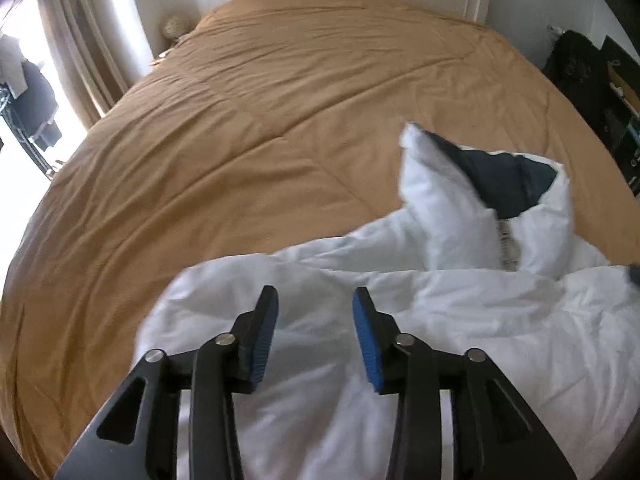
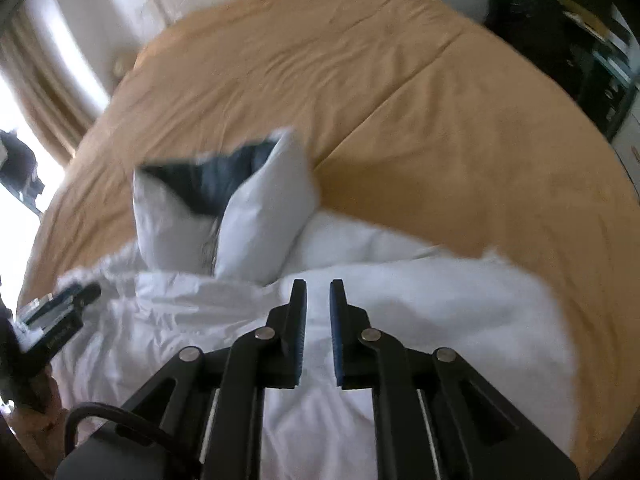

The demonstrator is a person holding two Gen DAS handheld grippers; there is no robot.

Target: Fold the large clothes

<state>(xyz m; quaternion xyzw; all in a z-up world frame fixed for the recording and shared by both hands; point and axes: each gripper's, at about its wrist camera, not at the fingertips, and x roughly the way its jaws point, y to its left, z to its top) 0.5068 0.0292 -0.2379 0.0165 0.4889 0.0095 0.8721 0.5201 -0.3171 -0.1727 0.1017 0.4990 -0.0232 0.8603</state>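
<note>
Below both tongs: white jacket (image 1: pixel 400 320) on tan bedspread (image 1: pixel 240 120), ungripped.

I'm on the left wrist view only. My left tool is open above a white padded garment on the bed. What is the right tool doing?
Observer: The right tool is over the white padded garment, on the right of its raised collar. The jaws are nearly together, with only a narrow gap.
Operator: Is it pinching cloth?
Observer: I cannot tell. White shows through the gap, but that may be cloth lying beneath the tool.
Operator: Where does the garment end on that side?
Observer: Its right edge lies on the tan bedcover, and more of the cover shows beyond it.
</note>
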